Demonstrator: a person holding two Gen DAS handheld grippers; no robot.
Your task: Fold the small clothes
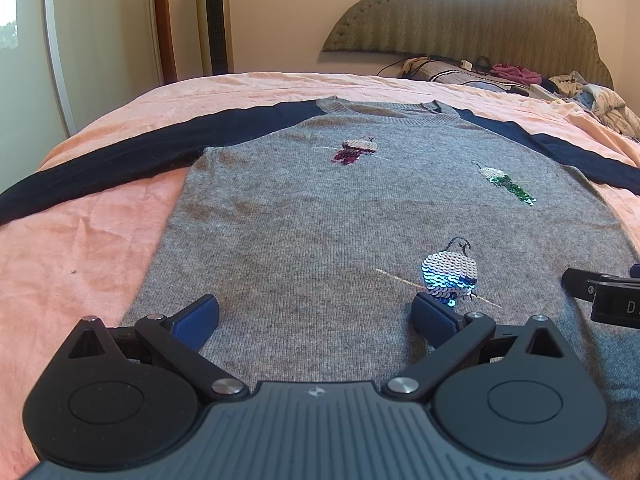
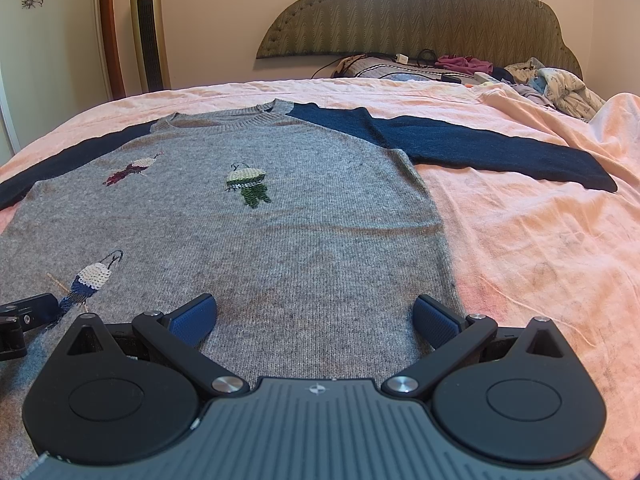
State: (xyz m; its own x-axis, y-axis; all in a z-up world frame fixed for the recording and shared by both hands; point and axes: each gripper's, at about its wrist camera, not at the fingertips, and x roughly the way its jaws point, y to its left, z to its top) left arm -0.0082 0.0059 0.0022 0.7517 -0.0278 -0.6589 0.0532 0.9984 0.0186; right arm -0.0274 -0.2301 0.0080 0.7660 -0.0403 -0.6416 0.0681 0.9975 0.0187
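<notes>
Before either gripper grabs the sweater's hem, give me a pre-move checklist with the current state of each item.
1. Sweater lies flat, front up: ok.
2. Both navy sleeves spread outward, left sleeve, right sleeve: ok.
3. Left gripper open over the hem: ok.
4. Right gripper open over the hem: ok.
5. Fingers touching the knit: cannot tell.
6. Pink bedsheet beside the sweater bare for folding: ok.
</notes>
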